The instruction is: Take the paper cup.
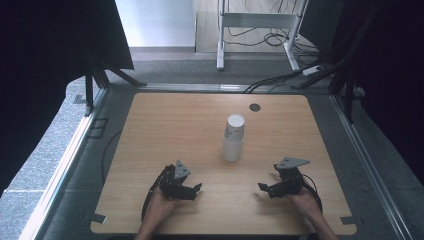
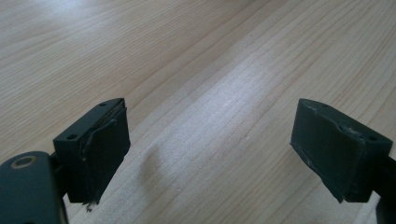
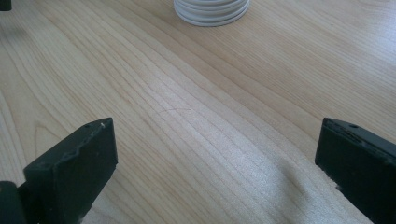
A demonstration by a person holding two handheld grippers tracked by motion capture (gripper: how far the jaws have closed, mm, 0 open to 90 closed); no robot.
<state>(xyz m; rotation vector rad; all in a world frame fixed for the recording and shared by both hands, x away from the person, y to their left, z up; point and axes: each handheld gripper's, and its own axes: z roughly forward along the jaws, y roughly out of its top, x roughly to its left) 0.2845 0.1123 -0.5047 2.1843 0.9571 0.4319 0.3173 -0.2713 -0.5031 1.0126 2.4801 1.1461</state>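
Stack of white paper cups [image 1: 233, 138], rims down, stands upright near the centre of the light wooden tabletop [image 1: 165, 125], slightly toward the far edge. Small dark round grommet [image 1: 255, 107] sits close to the far edge, right of centre. Nothing lies between the cups and either claw. Left claw [image 1: 196, 189] rests low by the near edge, left of the stack, jaws apart, nothing between them. Right claw [image 1: 263, 188] by the near edge, right side, jaws wide apart, empty; the cup base [image 3: 211, 10] lies ahead of it. Grey carpet and cables beyond the tabletop.
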